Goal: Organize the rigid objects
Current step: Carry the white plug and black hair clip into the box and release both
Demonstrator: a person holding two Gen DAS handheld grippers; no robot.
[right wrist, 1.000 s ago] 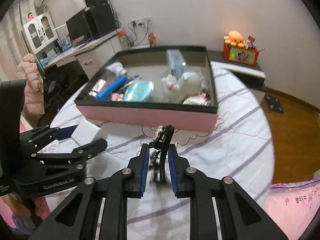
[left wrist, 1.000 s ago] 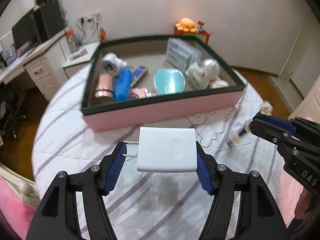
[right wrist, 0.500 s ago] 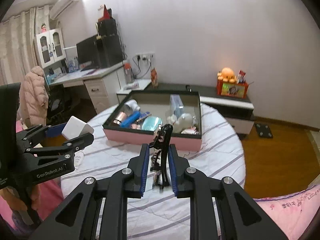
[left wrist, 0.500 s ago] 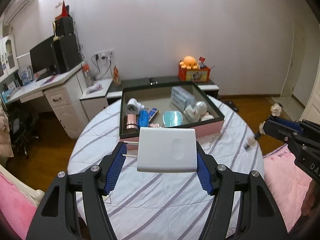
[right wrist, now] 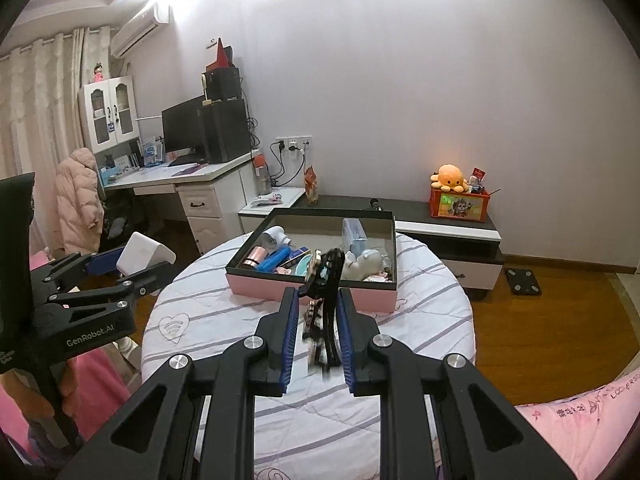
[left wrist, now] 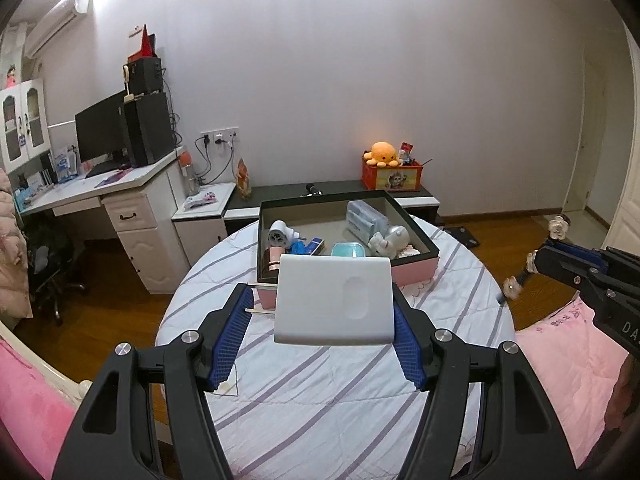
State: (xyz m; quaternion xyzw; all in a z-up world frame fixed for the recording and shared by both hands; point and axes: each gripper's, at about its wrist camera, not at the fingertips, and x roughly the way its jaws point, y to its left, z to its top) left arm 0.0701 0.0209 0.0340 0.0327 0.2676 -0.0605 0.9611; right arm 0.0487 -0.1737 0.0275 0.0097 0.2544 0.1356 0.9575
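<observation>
Both tools have risen and drawn back from the pink box on the bench; my left tool clamps the white charger, my right tool pinches the beaded trinket, carried clear for sorting.

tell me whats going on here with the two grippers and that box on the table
A person is tidying small items into a pink box on a round table. The left gripper is clamped on a white plug-in charger, held in the air short of the box. The right gripper is shut on a black decorated hair clip. The box already holds several things, among them a teal case.
</observation>
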